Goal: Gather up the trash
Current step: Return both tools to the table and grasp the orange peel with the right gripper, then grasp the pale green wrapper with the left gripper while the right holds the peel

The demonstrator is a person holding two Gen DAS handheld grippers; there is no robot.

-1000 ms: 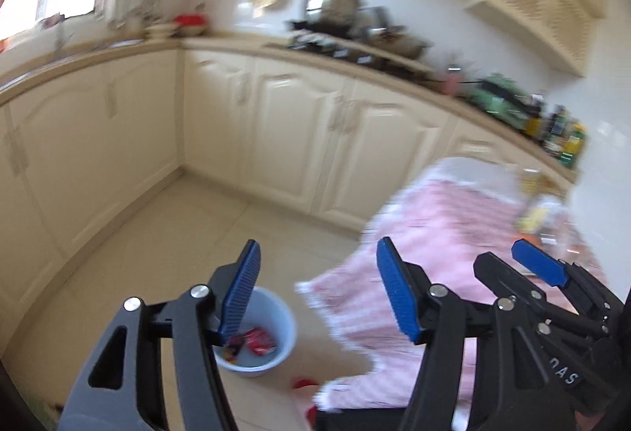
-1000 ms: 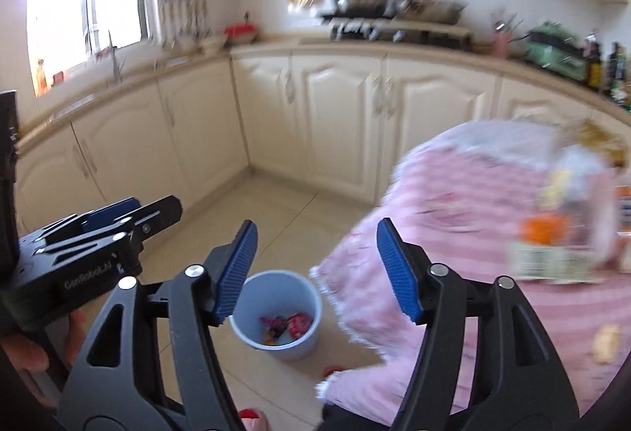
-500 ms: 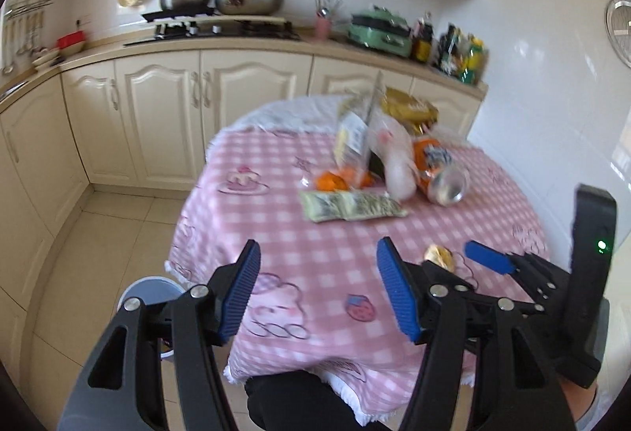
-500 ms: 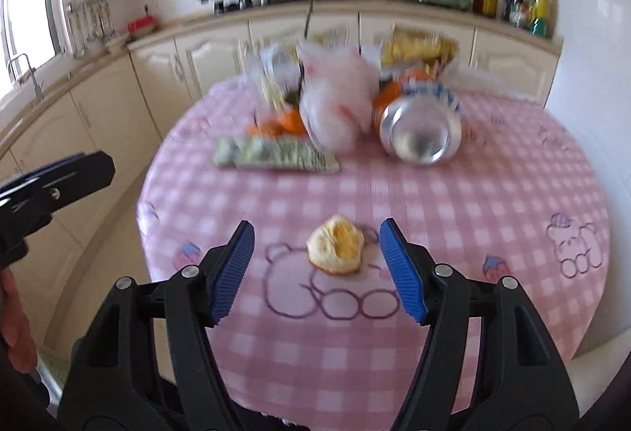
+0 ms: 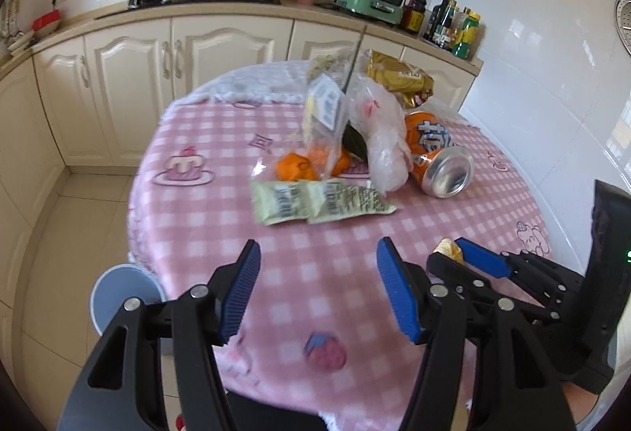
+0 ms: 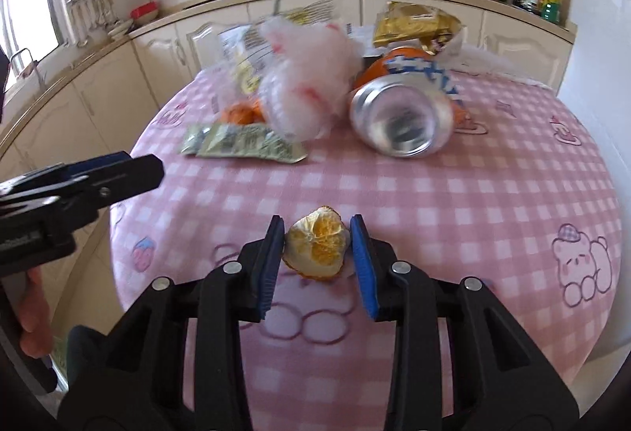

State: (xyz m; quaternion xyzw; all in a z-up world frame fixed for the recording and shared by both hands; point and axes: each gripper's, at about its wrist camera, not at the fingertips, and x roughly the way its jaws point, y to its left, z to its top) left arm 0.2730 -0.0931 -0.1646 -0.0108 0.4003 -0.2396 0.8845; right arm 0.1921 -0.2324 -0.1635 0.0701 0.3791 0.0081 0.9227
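Note:
An orange peel (image 6: 316, 247) lies on the pink checked tablecloth (image 6: 473, 194). My right gripper (image 6: 318, 239) has its pads on either side of the peel, closing in on it; it also shows in the left wrist view (image 5: 457, 253), with the peel (image 5: 447, 247) at its tip. My left gripper (image 5: 317, 269) is open and empty above the near table edge; it shows in the right wrist view (image 6: 98, 170). Further back lie an orange soda can (image 5: 437, 159), green wrappers (image 5: 319, 200), a clear plastic bag (image 5: 378, 131), more orange peels (image 5: 299, 165) and a gold snack bag (image 5: 398, 78).
A pale blue trash bucket (image 5: 120, 293) stands on the tiled floor left of the round table. Cream kitchen cabinets (image 5: 157, 76) and a worktop with pots and bottles run behind. A white tiled wall (image 5: 552, 96) is close on the right.
Both grippers swung from the bucket on the floor to the table. The right gripper moved down onto the orange peel and its jaws narrowed around it.

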